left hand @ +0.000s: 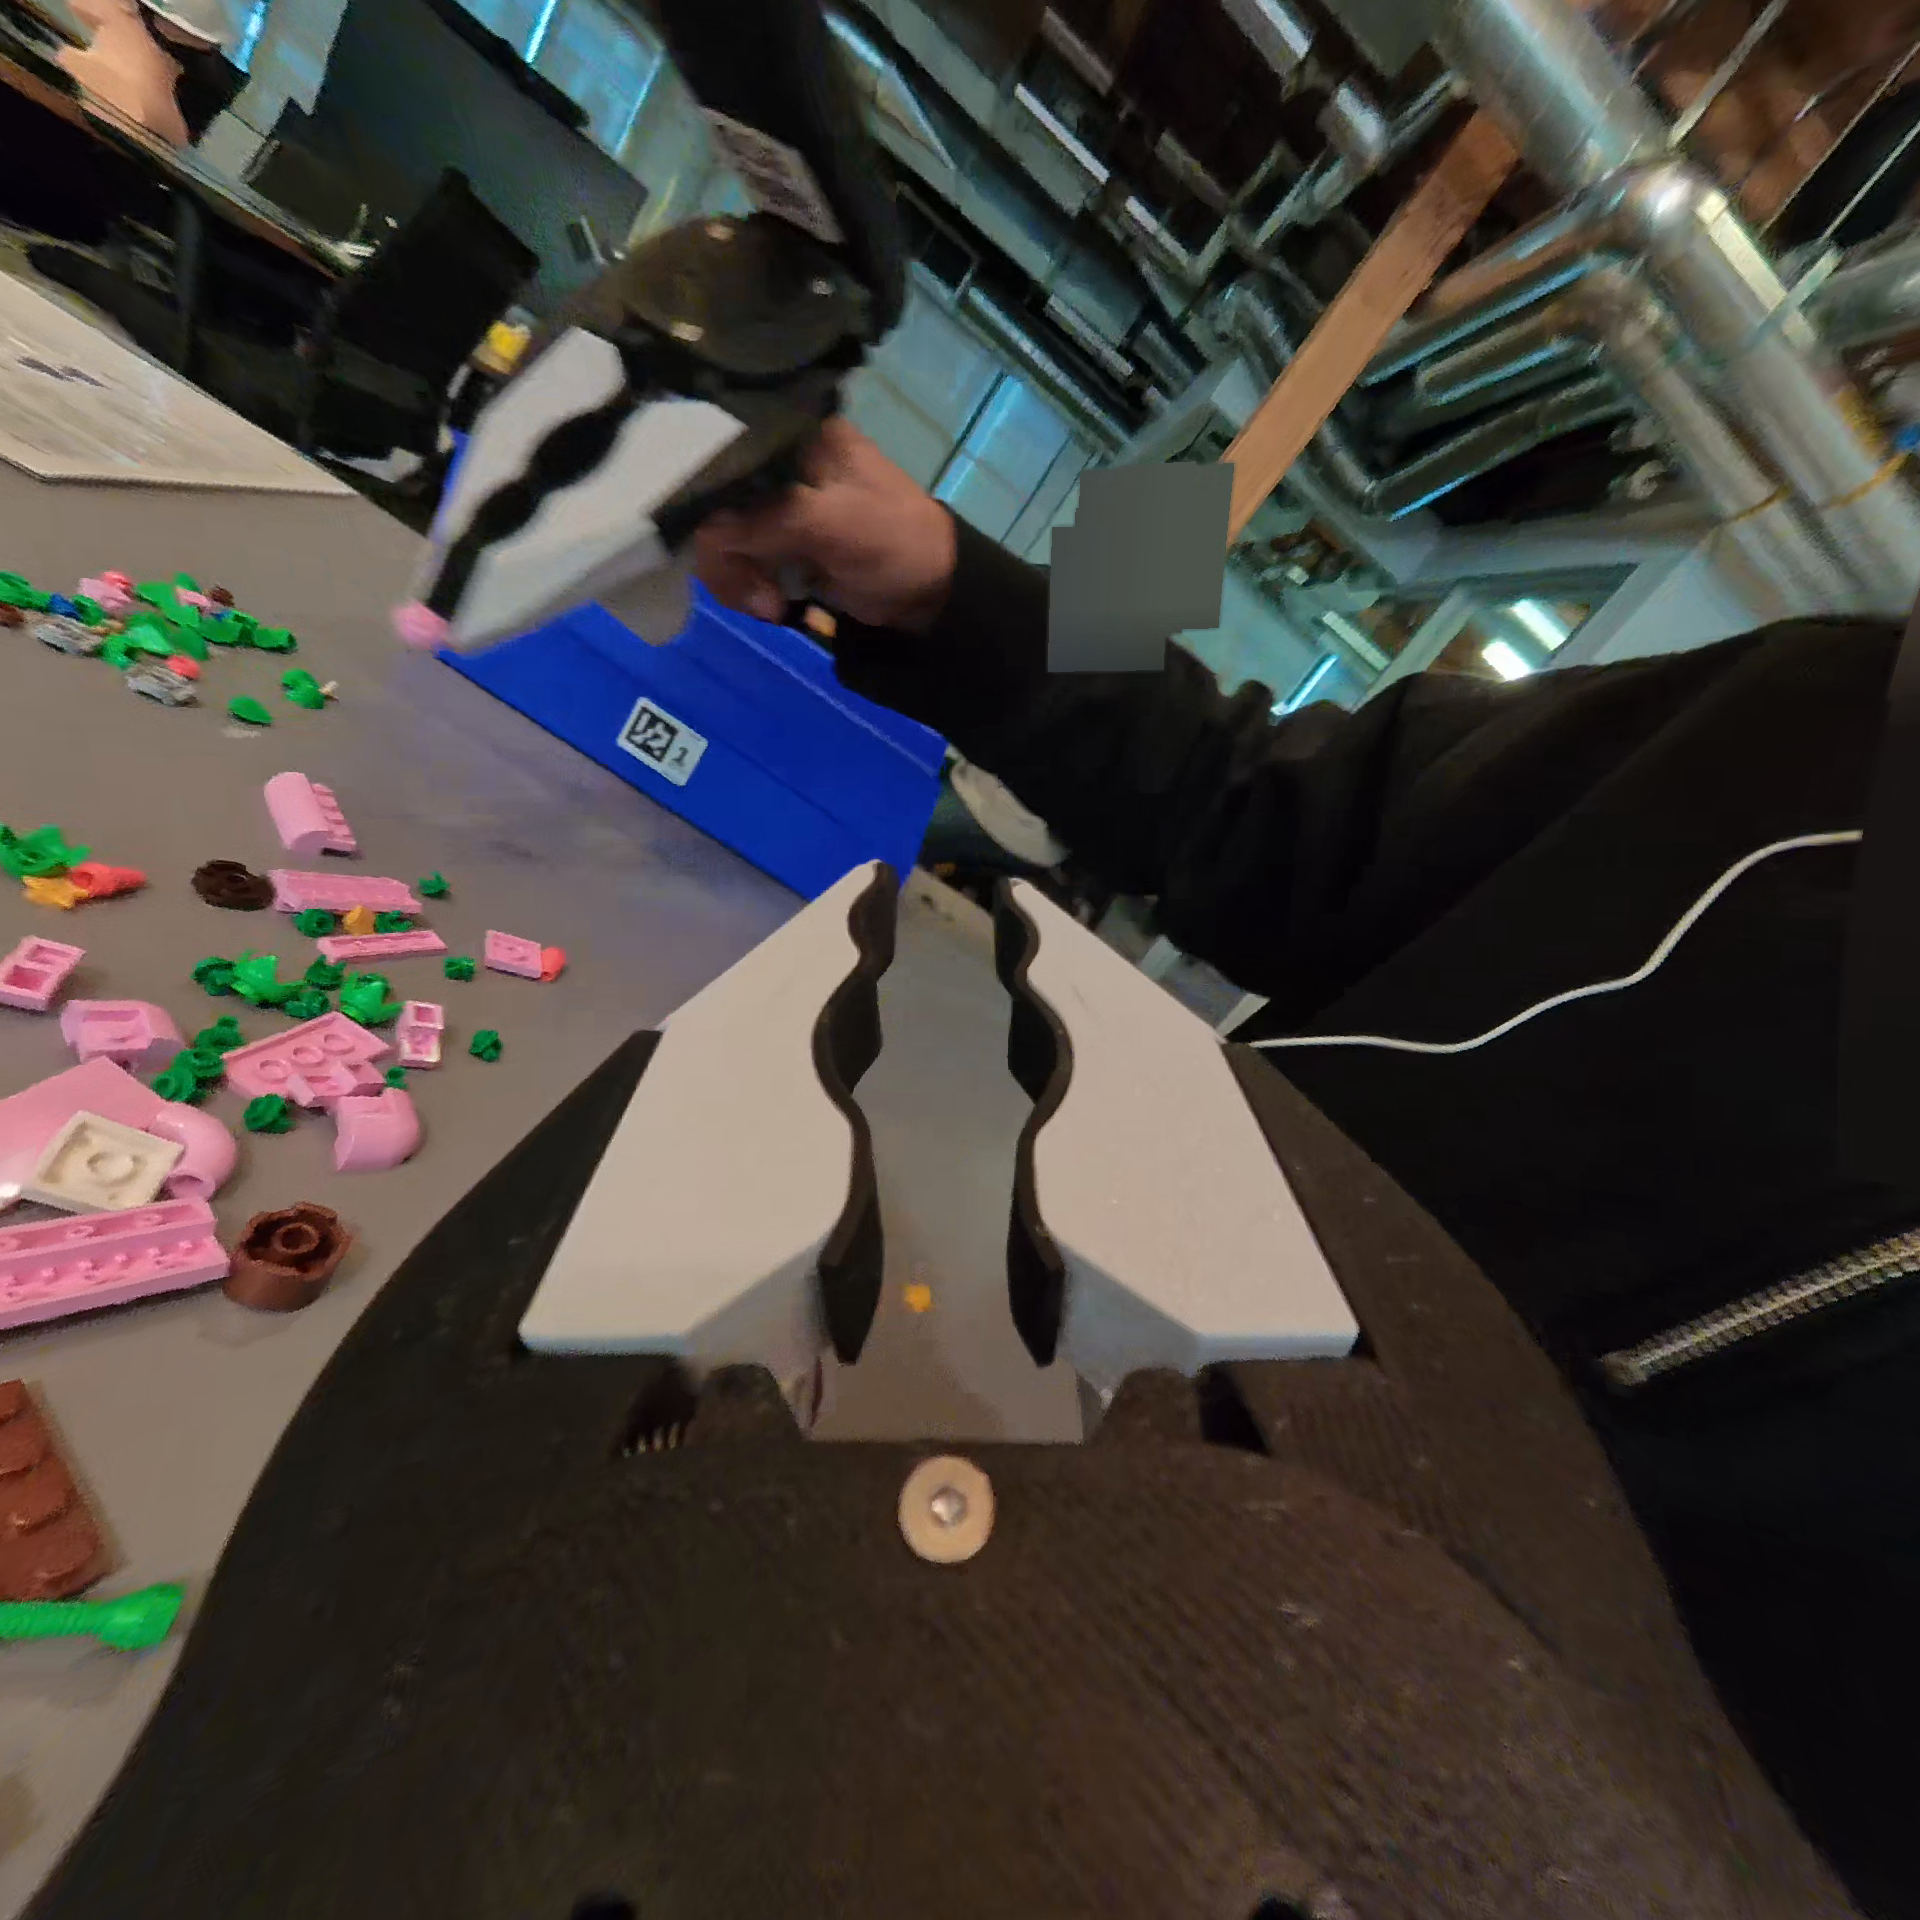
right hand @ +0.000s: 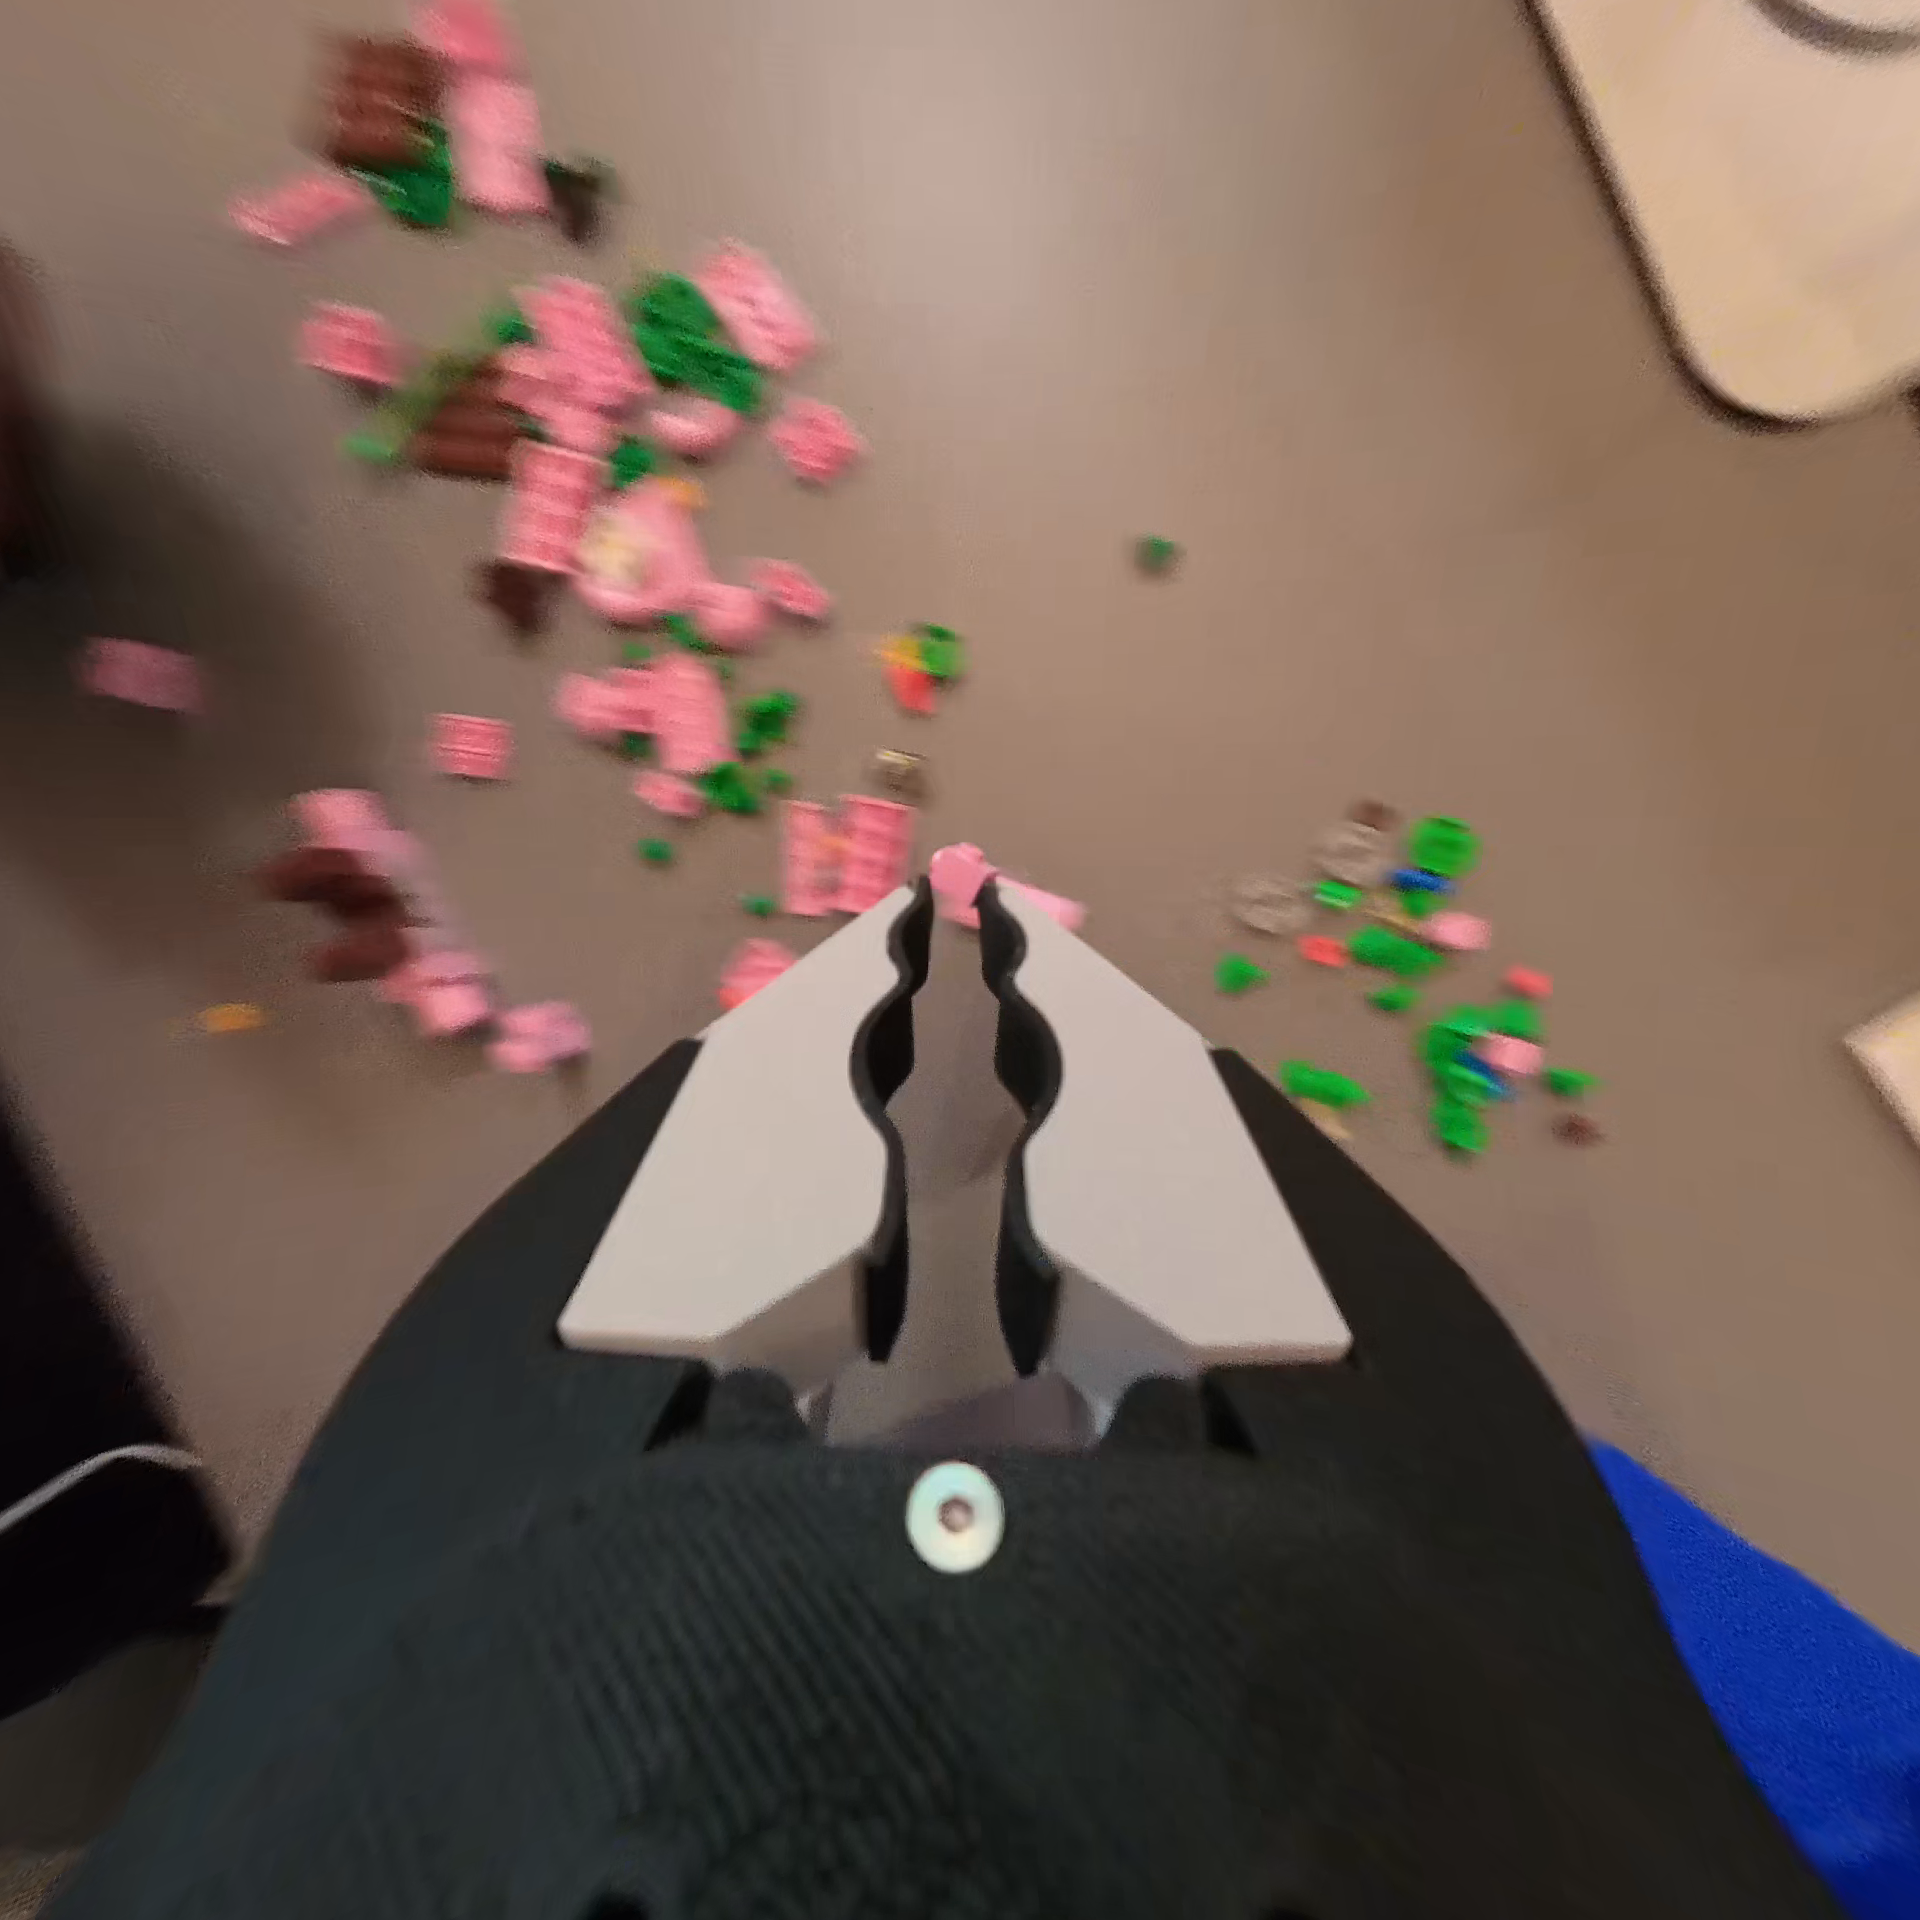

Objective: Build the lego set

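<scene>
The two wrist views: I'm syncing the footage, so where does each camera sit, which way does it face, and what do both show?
Left wrist view: sits on the left gripper, looks low across the grey table toward the blue bin; the person's hand and black sleeve show.
Right wrist view: sits on the right gripper, looks steeply down at the scattered bricks; little of the person shows.
Shared: the right gripper pinching a small pink piece, the table, bricks, bin.

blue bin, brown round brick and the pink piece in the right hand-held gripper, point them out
blue bin (left hand: 748,769), left wrist view, its side wall
brown round brick (left hand: 289,1252), left wrist view, its top
pink piece (right hand: 958,871), right wrist view, part past the fingertips
</scene>
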### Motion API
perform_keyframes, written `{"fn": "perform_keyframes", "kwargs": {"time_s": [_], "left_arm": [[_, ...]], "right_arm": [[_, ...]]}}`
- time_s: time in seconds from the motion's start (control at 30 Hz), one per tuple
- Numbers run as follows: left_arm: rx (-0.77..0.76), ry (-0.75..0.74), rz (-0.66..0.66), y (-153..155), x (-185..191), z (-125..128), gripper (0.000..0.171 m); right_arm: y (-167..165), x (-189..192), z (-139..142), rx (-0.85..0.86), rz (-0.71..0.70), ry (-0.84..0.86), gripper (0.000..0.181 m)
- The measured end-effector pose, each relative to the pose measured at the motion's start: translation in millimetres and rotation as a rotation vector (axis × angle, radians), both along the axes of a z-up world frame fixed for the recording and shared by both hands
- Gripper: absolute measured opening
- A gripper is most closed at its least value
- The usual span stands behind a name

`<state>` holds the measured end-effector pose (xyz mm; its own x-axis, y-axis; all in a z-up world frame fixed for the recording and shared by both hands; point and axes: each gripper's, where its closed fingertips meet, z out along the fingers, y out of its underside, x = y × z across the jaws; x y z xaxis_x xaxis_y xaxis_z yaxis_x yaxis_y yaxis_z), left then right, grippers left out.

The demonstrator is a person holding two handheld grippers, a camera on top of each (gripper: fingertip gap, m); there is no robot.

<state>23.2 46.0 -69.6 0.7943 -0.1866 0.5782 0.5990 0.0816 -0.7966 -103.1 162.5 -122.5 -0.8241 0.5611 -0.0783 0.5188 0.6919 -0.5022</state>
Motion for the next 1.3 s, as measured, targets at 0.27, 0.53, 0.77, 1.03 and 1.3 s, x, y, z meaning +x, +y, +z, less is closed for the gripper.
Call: {"fn": "perform_keyframes", "kwargs": {"time_s": [0.27, 0.53, 0.77, 1.03, 1.3], "left_arm": [[-0.348, 0.569, 0.155, 18, 13, -26, 0.030], [-0.489, 0.921, 0.047, 44, 45, -39, 0.023], [-0.522, 1.074, -0.072, 48, 67, -44, 0.018], [-0.512, 1.155, -0.035, 52, 73, -47, 0.007], [-0.482, 1.087, -0.038, 52, 74, -48, 0.012]], "right_arm": [[-77, 146, 6, -0.338, 0.137, -0.382, 0.001], [-72, 176, 11, -0.655, 0.135, -0.663, 0.001], [-70, 195, 10, -0.742, 0.151, -0.786, 0.000], [-68, 200, 13, -0.843, 0.152, -0.857, 0.000], [-69, 202, 8, -0.864, 0.139, -0.902, 0.000]]}}
